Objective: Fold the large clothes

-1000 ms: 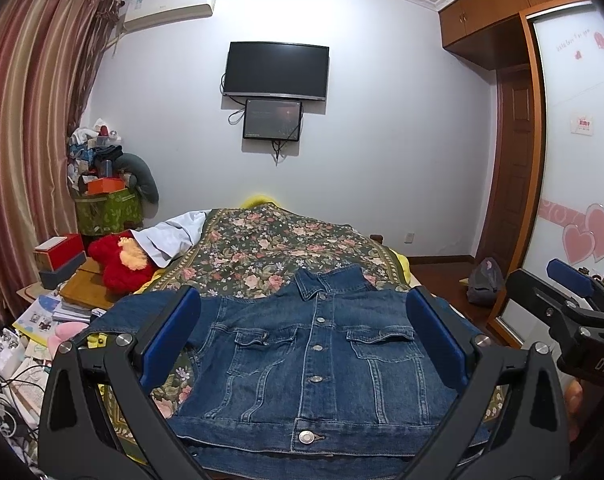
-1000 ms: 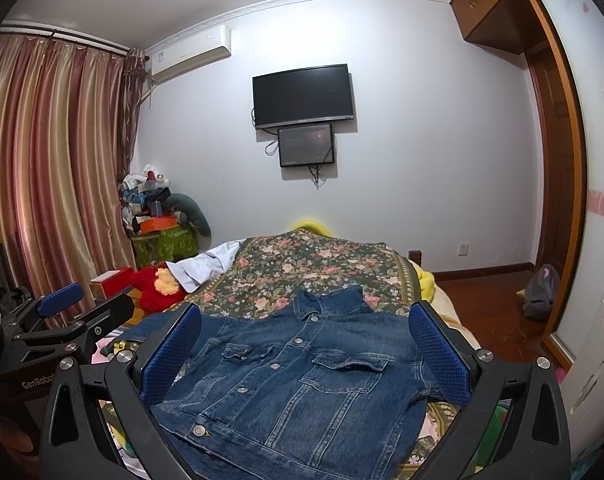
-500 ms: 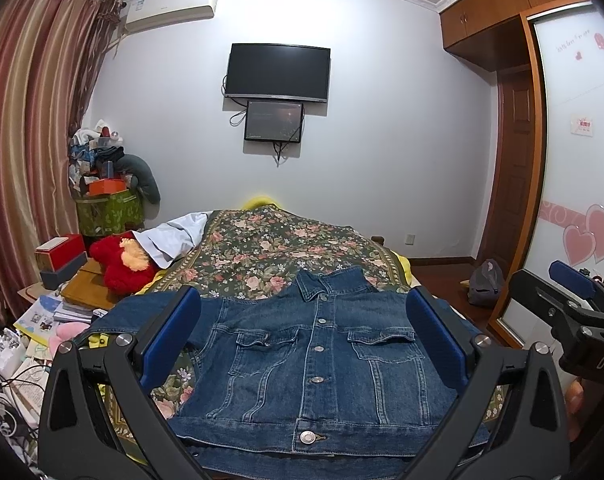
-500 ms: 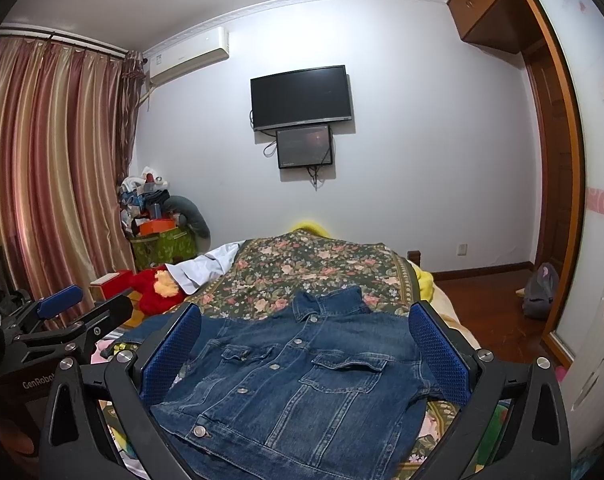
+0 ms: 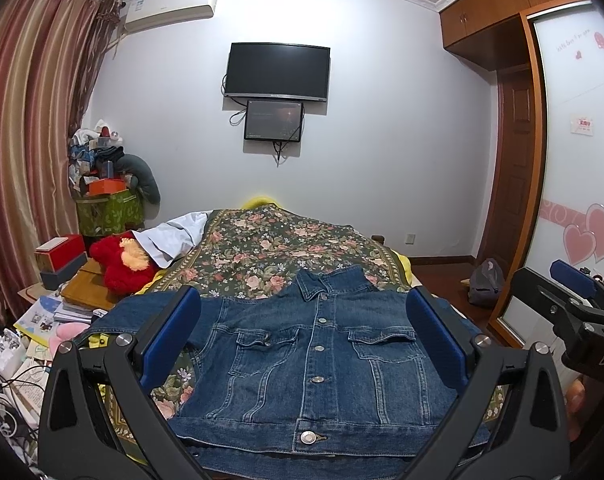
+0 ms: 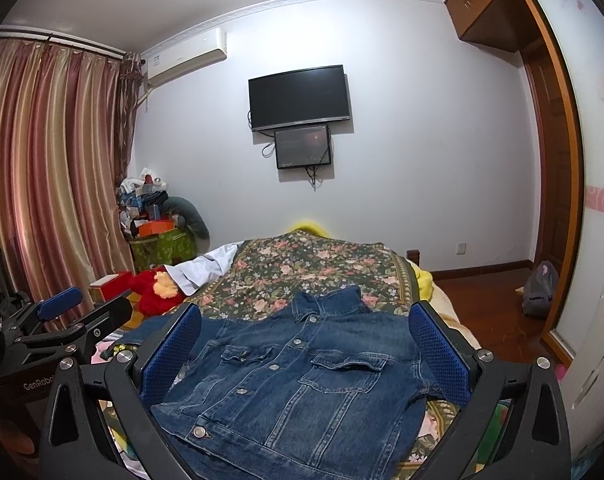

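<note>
A blue denim jacket lies front up and buttoned on the floral bed cover, collar toward the far wall. It also shows in the right wrist view. My left gripper is open and empty, held above the jacket's near hem. My right gripper is open and empty, above the jacket's right part. The right gripper shows at the right edge of the left wrist view, and the left gripper shows at the left edge of the right wrist view.
A red plush toy and a white cloth lie at the bed's left. Boxes, books and clutter fill the left floor by the curtains. A wardrobe and a grey bag stand at right.
Both views have tilted down slightly, so the jacket sits a little higher in frame. The grippers stay open and the jacket has not moved.
</note>
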